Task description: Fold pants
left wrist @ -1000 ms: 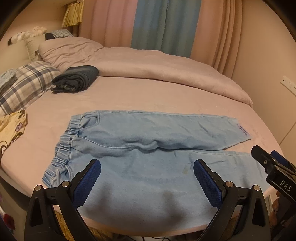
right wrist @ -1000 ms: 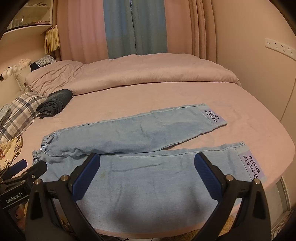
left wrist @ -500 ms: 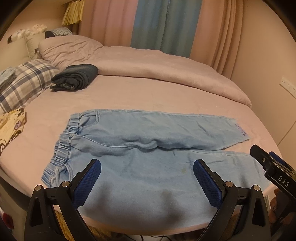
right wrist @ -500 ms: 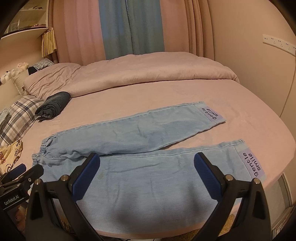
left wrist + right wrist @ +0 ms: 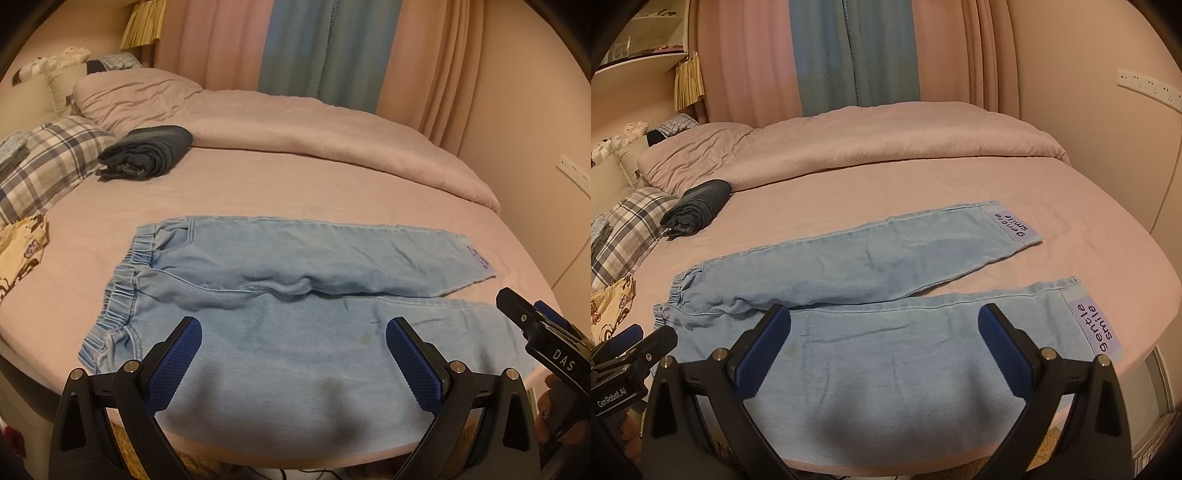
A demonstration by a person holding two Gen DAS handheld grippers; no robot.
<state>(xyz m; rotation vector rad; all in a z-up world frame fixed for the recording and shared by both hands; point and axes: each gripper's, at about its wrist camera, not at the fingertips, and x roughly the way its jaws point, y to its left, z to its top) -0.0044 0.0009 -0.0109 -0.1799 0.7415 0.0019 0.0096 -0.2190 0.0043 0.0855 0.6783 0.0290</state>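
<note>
**Pants flat, both tongs empty**

Waistband (image 5: 122,280) lies at left, near the bed's (image 5: 258,192) edge. Left gripper (image 5: 293,363) hovers over the near leg, jaws spread, holding nothing. Pants (image 5: 886,280) lie flat, legs splayed in a V toward the right. Right gripper (image 5: 884,354) also spread, empty. Cuffs (image 5: 1097,328) sit close to the right edge.

Risks, as I judge: near leg overhangs the edge and may slide off when lifted; a shallow pinch could catch one layer only, skewing the fold.
</note>
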